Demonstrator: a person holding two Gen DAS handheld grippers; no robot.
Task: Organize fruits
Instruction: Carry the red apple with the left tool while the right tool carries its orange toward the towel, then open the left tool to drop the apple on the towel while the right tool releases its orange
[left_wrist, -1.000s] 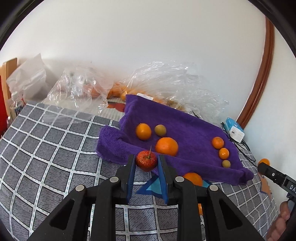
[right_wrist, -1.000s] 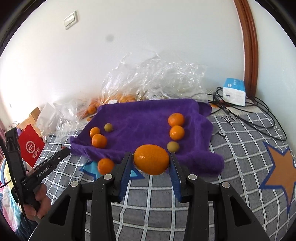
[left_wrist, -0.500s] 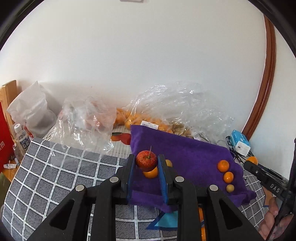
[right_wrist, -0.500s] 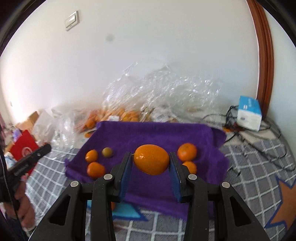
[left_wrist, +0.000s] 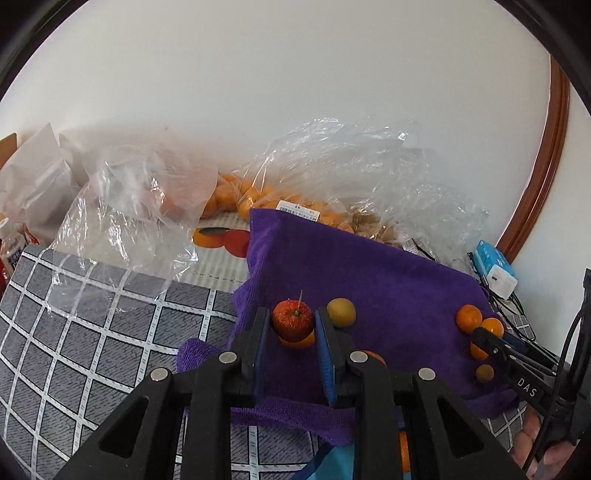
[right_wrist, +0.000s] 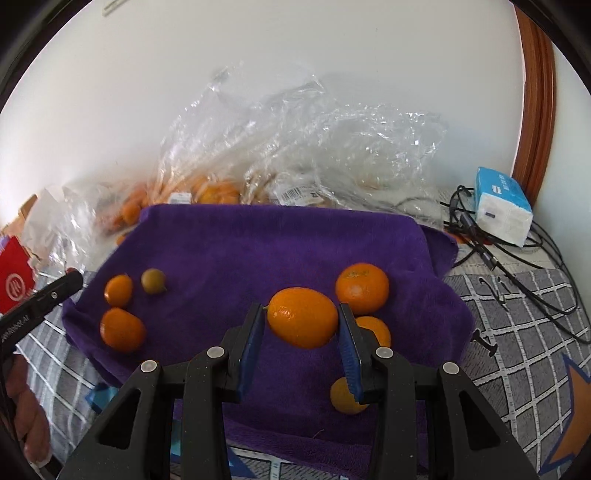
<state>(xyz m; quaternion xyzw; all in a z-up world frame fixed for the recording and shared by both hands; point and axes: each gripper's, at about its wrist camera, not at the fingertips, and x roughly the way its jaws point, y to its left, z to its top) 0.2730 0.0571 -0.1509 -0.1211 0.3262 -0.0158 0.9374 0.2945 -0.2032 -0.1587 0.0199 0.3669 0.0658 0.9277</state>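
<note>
Firmly pinched between the blue pads (left_wrist: 260, 345) of the left gripper (left_wrist: 291, 328): a small red fruit (left_wrist: 292, 320) with a thin stem, carried above the near left part of the purple towel (left_wrist: 388, 280). Directly beneath it, partly hidden, an orange (left_wrist: 300, 340) lying on the towel; just to the right, a small olive-green fruit (left_wrist: 341, 312) close beside the right-hand pad.

Clamped likewise in the right gripper (right_wrist: 303, 325): a large oval orange (right_wrist: 303, 317), raised over the middle of the towel (right_wrist: 280, 243), blue pads (right_wrist: 252, 341) pressing both its ends. Behind its right end, a round mandarin (right_wrist: 362, 288) resting on the cloth; another orange fruit (right_wrist: 375, 328) tucked behind the right finger, and a third orange fruit (right_wrist: 343, 398) lower down, partly covered by that same finger. Over on the towel's left side, a second small orange (right_wrist: 118, 290), a greenish-brown fruit (right_wrist: 153, 281) just beside it, and a larger orange (right_wrist: 123, 329) nearer the front edge.

Spread under the towel, a grey checked sheet (right_wrist: 524, 332) with white grid lines. Heaped along the white wall behind, crumpled clear plastic bags (right_wrist: 314, 147), several holding orange fruit. At far right, a blue-and-white tissue pack (right_wrist: 502, 206) among black cables (right_wrist: 517, 266). At far left, a red carton (right_wrist: 13, 280).
</note>
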